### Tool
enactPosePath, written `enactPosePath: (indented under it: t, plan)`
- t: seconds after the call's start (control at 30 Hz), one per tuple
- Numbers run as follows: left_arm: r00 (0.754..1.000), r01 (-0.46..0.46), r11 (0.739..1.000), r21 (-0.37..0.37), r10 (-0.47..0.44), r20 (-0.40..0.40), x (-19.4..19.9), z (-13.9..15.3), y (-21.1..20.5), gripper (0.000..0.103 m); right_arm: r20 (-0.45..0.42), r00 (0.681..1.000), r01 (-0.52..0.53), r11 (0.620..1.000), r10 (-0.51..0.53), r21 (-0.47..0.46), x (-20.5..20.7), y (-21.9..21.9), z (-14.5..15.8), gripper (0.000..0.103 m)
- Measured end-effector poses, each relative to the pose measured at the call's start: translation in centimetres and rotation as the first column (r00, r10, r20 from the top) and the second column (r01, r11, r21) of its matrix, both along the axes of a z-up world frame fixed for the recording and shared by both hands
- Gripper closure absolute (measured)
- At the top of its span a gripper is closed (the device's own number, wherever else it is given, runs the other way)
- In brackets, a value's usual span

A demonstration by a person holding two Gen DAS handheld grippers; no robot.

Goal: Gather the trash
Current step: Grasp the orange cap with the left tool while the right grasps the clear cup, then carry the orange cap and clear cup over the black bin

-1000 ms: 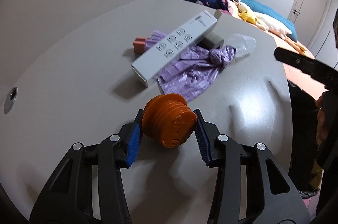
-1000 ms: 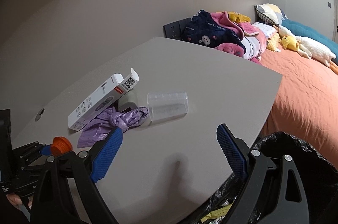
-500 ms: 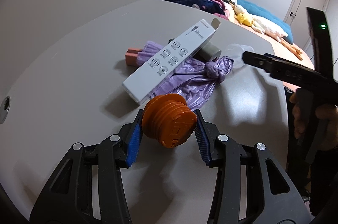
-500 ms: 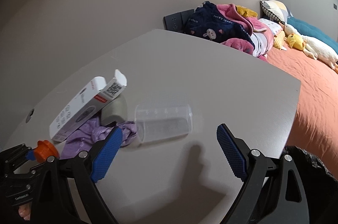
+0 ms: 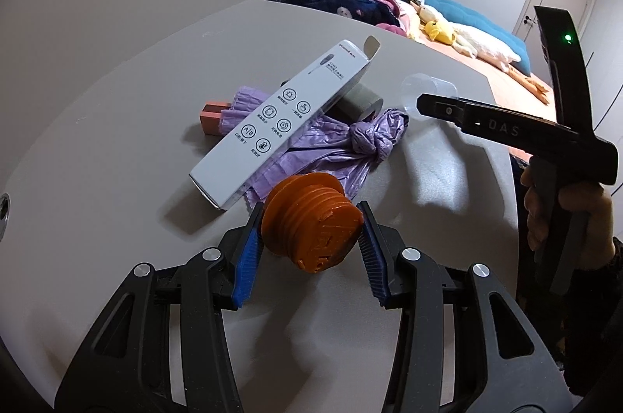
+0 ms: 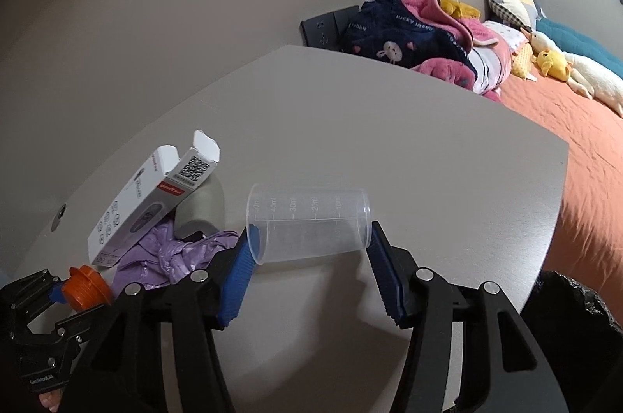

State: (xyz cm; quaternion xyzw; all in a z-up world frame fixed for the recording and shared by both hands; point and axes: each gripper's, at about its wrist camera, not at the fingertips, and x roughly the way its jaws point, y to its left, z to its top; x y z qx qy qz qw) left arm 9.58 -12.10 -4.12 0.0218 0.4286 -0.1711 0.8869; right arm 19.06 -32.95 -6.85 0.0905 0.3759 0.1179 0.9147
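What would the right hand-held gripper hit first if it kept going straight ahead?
The clear measuring cup, lying on its side between the right hand-held gripper pads, which have just been closing on it. Beyond it, bare table.

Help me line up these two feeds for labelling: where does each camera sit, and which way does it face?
Left wrist: on the left gripper, looking down along its fingers at the table; jaws clamp an orange cap; the other hand shows at right.
Right wrist: on the right gripper, facing the bed; its jaws have just been closing around a lying clear cup.
Shared: cup, white box, purple bag, cap.
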Motion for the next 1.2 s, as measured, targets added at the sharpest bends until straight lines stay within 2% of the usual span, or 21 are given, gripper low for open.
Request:
enactPosePath:
  t: [0.57, 1.2]
  plan:
    - [1.000, 0.019, 0.999, -0.030, -0.018, 0.025, -2.5, 1.9, -1.8, 0.058, 0.052, 0.999, 0.002, 0.999, -0.004, 0.032, -5.2, -1.9, 3.4, 0.045]
    - [0.992, 0.111, 0.992, -0.063, -0.106, 0.075, -7.0, 4.1, -6.7, 0.058, 0.126, 0.991, 0.049, 0.999, -0.050, 0.007, -13.5, -5.5, 6.6, 0.045]
